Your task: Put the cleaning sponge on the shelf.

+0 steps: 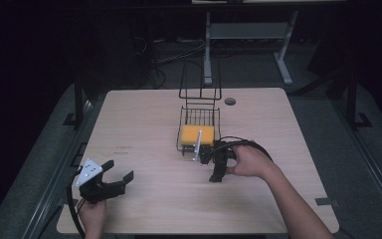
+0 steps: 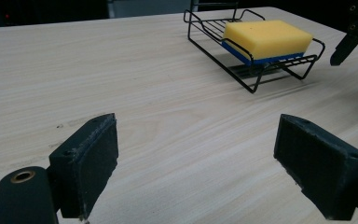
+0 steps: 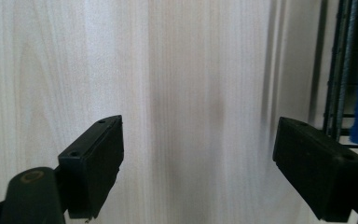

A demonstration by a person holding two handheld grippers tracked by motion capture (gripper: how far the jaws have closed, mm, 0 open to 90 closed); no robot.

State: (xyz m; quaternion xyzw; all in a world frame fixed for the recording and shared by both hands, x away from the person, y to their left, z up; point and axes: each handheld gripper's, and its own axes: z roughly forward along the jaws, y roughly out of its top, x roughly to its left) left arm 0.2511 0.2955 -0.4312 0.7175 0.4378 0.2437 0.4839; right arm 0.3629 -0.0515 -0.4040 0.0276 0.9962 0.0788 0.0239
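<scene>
The yellow rectangular sponge with a blue scouring underside (image 1: 197, 134) is lying flat in the near end of a black wire rack (image 1: 198, 117), which is standing toward the middle of the pale wooden table (image 1: 139, 124); the rack's tall wire back is rising at its far end. In the left gripper view the sponge is sitting squarely on the rack's bars, its blue layer facing down.

The right gripper (image 1: 218, 164) is hovering just beside the rack's near right corner, its jaws standing wide apart with nothing between them — in the right gripper view they are pointing down at bare tabletop, with the rack's wires and a sliver of the sponge at the right edge. The left gripper (image 1: 117, 178) is resting low near the front left of the table, well apart from the rack, and its jaws are likewise spread wide and holding nothing.

If the sponge is what is to be grasped, the likely trouble is the rack itself — it looks light, so a jaw catching a rim wire could drag or tip it. The sponge is soft too, so a shallow pinch may be squeezing it out rather than lifting it.
</scene>
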